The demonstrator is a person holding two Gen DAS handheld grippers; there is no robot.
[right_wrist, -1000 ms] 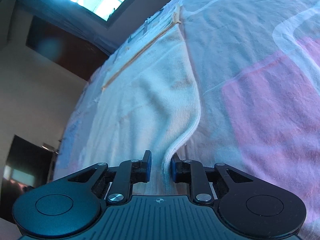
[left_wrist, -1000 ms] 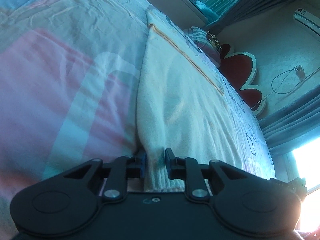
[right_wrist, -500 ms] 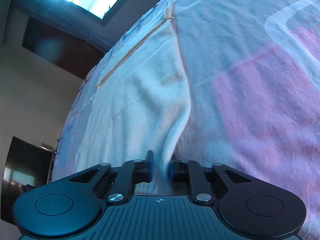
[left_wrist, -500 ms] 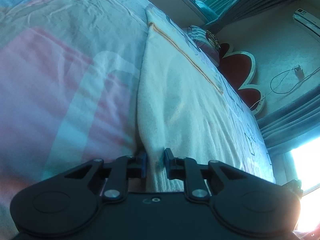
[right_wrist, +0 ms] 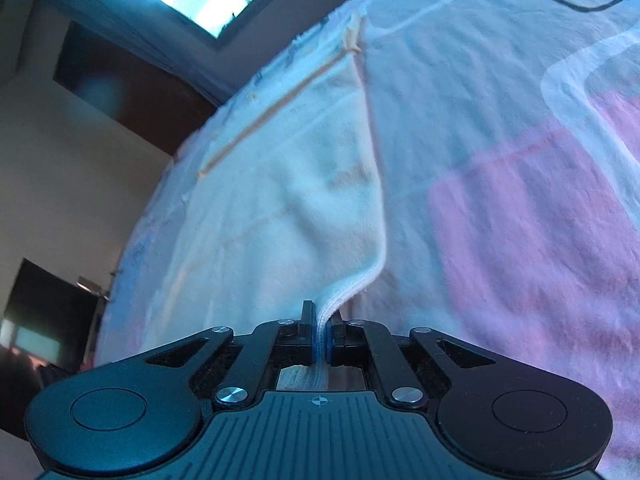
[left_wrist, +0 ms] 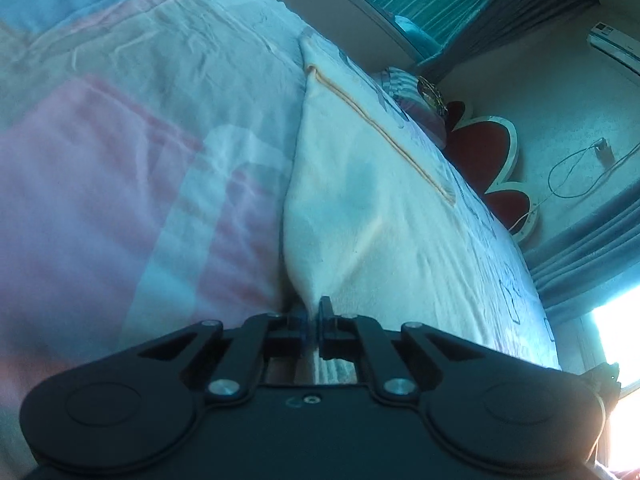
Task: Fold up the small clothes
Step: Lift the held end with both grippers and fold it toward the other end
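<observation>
A cream-white knit garment with a thin orange trim line lies spread on a bed. My left gripper is shut on the garment's near left edge, and the cloth rises in a peak into the closed fingers. In the right wrist view the same garment lies ahead. My right gripper is shut on its ribbed hem at the near right corner, which is pulled up off the bed.
The bed is covered by a bedspread with pink and white blocks. A red flower-shaped headboard and a pillow stand at the far end. Windows and curtains line the walls.
Both grippers have closed from open onto the garment's near edge. The cloth at each grip has been drawn up into a small peak.
</observation>
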